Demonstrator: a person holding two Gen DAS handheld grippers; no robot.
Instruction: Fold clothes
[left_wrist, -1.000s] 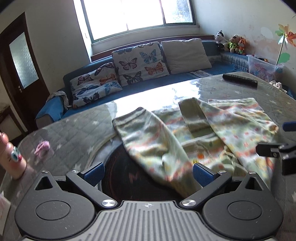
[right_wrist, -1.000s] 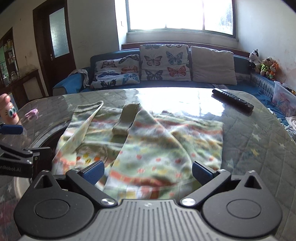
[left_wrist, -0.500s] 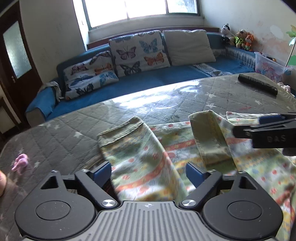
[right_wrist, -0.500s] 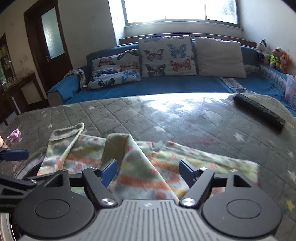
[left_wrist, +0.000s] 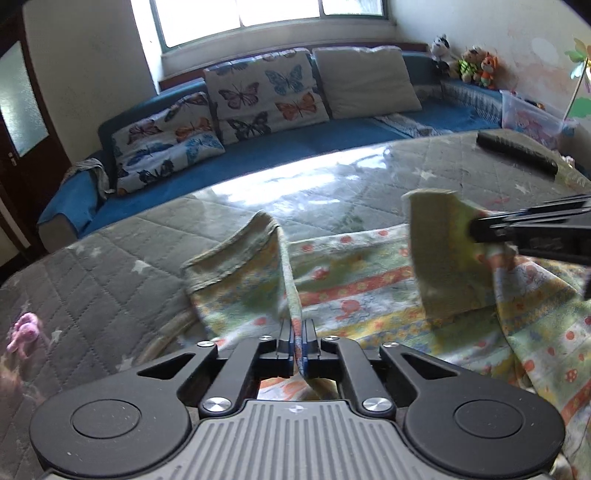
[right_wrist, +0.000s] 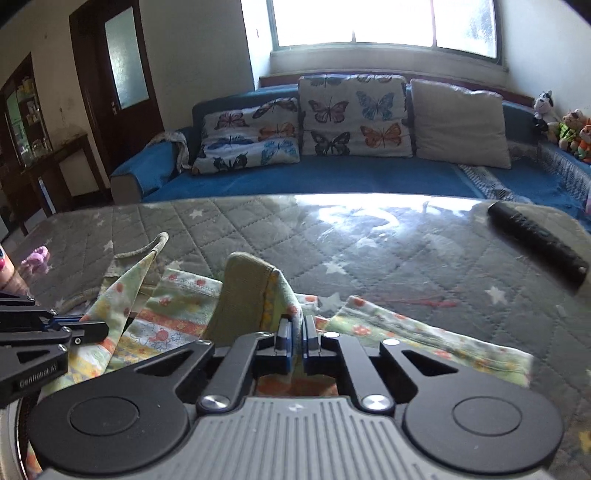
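Observation:
A green patterned garment (left_wrist: 354, 288) with orange stripes lies on the grey quilted table (left_wrist: 110, 280). My left gripper (left_wrist: 297, 341) is shut on the edge of its left cuffed leg (left_wrist: 236, 273), which lifts off the table. My right gripper (right_wrist: 295, 341) is shut on the other cuffed leg (right_wrist: 251, 291), also raised. In the left wrist view the right gripper (left_wrist: 532, 232) shows at the right, holding that leg (left_wrist: 443, 251). In the right wrist view the left gripper (right_wrist: 55, 332) shows at the left, holding its leg (right_wrist: 125, 291).
A black remote (right_wrist: 539, 240) lies at the table's far right. A small pink toy (left_wrist: 26, 332) sits at the table's left edge. A blue sofa (right_wrist: 332, 177) with butterfly cushions stands behind the table, under a window.
Both grippers have closed on the garment's two leg ends, which were flat between open fingers before. The ends now stand lifted off the table.

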